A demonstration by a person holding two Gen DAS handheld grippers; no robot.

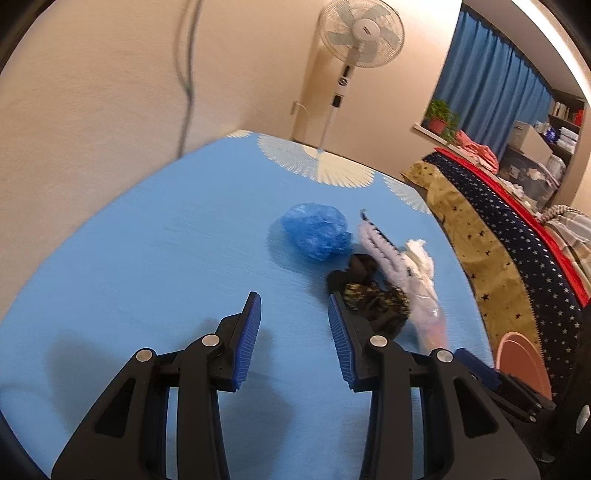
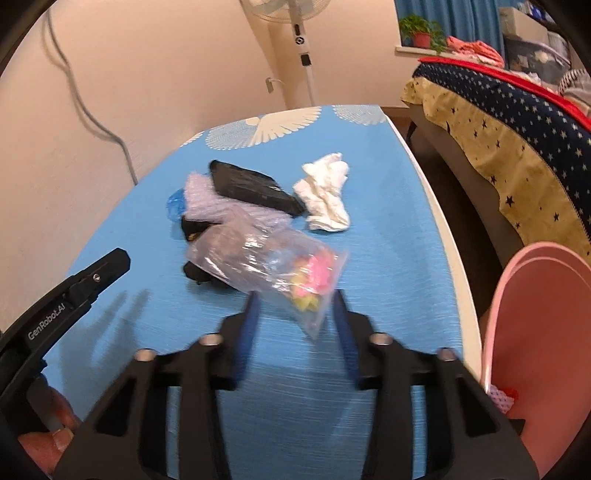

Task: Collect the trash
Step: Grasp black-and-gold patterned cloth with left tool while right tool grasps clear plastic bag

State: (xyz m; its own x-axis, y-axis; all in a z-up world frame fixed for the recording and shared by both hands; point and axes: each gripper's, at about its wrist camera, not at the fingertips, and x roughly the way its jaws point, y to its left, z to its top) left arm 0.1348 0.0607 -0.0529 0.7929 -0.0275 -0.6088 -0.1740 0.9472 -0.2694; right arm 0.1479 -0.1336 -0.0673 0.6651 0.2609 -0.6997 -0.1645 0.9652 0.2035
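Note:
A heap of trash lies on the blue tablecloth (image 1: 147, 258). It holds a crumpled blue plastic bag (image 1: 316, 230), a black wrapper (image 2: 251, 188), a white tissue (image 2: 327, 195), bubble wrap (image 2: 207, 201) and a clear bag with pink and yellow bits (image 2: 273, 269). My left gripper (image 1: 294, 301) is open and empty, just left of the dark wrapper (image 1: 373, 299). My right gripper (image 2: 295, 299) is open, its fingers on either side of the clear bag's near end. The left gripper also shows in the right wrist view (image 2: 110, 266).
A pink bin (image 2: 535, 332) stands off the table's right edge, with something red inside. A bed with a starred blanket (image 2: 517, 129) lies to the right. A standing fan (image 1: 360, 35) and a cable (image 1: 186, 74) are by the back wall.

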